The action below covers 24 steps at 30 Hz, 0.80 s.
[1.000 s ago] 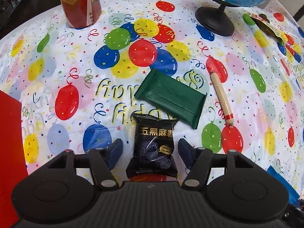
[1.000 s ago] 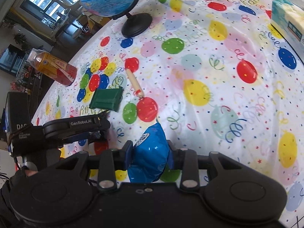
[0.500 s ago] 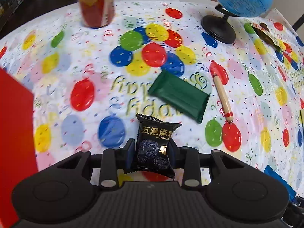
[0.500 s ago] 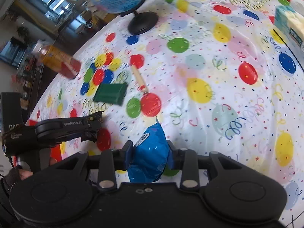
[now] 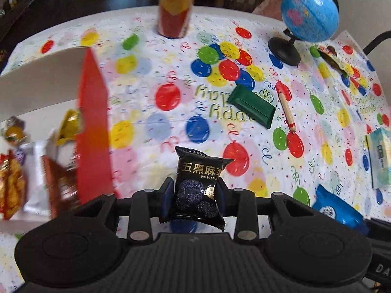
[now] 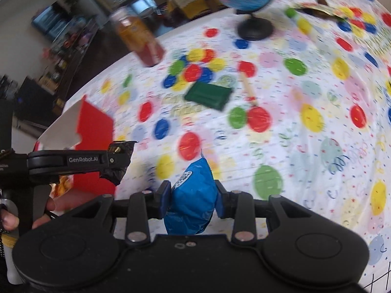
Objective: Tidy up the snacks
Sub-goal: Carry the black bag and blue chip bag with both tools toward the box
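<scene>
Lifted "WU HEI MA" packet (image 5: 198,185), "GenRobot.AI" tongs (image 6: 114,162)

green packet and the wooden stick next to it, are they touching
Apart. The left wrist view shows the green packet and the wooden stick lying side by side, a strip of balloon tablecloth plainly visible between them.

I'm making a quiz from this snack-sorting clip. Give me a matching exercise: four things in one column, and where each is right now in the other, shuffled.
Things:
1. black packet
2. blue packet
3. green packet
4. globe

Places:
A. lying flat on the tablecloth, beside a wooden stick
B. clamped in the right gripper
C. standing on a black base at the far side
D. clamped in the left gripper

Pairs: 1-D, 2-B, 3-A, 4-C
</scene>
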Motion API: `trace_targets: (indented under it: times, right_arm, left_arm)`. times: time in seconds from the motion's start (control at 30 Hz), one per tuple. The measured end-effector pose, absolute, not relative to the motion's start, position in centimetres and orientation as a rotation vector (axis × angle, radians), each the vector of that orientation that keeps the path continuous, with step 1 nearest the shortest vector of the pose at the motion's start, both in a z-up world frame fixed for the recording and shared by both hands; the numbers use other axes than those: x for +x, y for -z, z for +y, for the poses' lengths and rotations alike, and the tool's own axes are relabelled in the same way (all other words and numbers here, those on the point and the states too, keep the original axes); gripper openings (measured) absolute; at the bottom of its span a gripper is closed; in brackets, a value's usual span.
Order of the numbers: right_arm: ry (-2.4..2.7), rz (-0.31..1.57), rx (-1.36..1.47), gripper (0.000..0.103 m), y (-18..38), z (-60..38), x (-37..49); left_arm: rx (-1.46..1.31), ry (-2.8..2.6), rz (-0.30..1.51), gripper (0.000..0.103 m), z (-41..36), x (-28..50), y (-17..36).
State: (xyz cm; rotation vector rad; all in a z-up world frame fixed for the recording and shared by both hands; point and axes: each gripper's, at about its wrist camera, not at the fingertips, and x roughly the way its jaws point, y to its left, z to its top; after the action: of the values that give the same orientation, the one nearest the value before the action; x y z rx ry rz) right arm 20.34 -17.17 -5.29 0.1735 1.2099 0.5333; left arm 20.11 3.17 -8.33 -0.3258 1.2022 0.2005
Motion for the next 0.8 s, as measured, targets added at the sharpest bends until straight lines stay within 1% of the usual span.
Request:
trace_targets:
  times: [0.43, 0.8]
  right_arm:
    - [-0.734, 1.126, 0.048, 0.034, -0.2, -6.4, 16.5]
    - [-0.832, 1.102, -0.041, 0.034, -1.5, 3.9, 14.3]
  left_arm:
    - [-0.383, -0.284, 1.079, 0.035, 11.9, 11.9, 1.9]
    - [-0.405, -0.405, 1.04, 0.035, 21.0, 6.8, 0.8]
